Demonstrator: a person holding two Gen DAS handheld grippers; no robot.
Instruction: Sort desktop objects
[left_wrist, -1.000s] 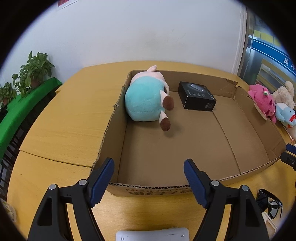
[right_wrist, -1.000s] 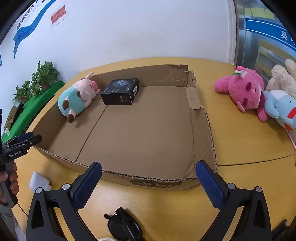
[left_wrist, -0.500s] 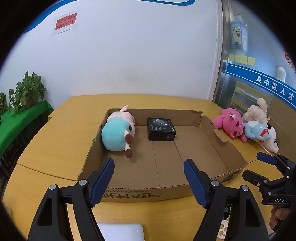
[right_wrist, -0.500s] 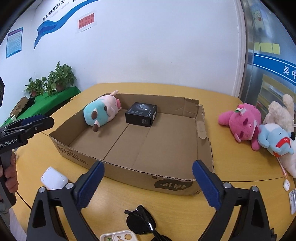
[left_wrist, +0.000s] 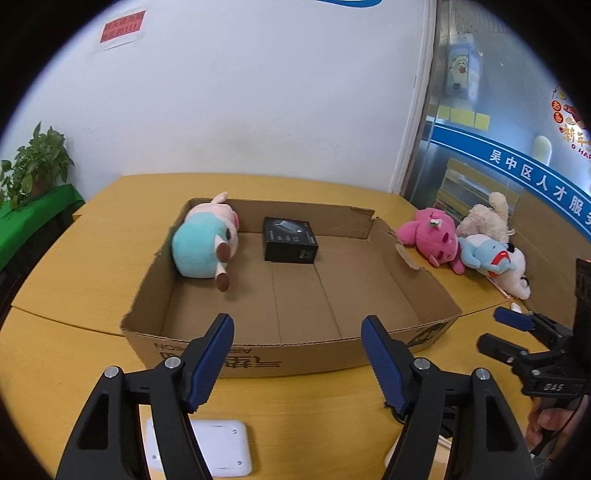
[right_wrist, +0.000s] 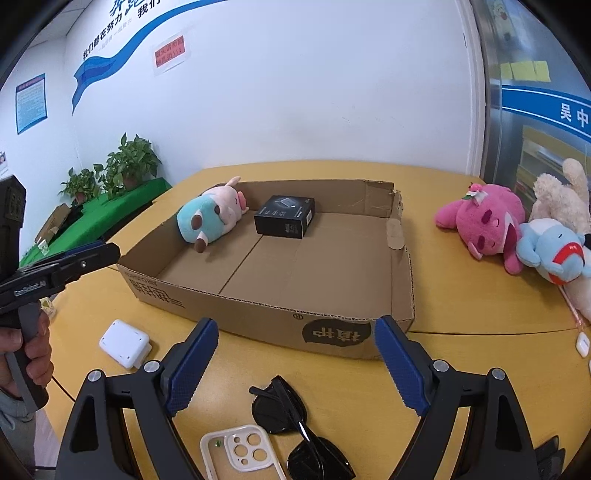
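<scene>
The cardboard box (right_wrist: 280, 317) sits open-topped in the middle of the yellow desk (right_wrist: 480, 317). Inside it, at the far left corner, lies a teal-and-pink plush pig (right_wrist: 210, 218), and just right of that a black carton (right_wrist: 284, 216). Right of the box, on the desk, a pink plush (right_wrist: 484, 218), a blue plush (right_wrist: 550, 251) and a cream plush (right_wrist: 565, 195) huddle together. In front of the box lie a white charger (right_wrist: 123, 343), black sunglasses (right_wrist: 295, 424) and a phone case (right_wrist: 240, 454). The left hand-held gripper (left_wrist: 297, 354) and the right hand-held gripper (right_wrist: 295, 358) both hover before the box, jaws spread wide, grasping nothing.
</scene>
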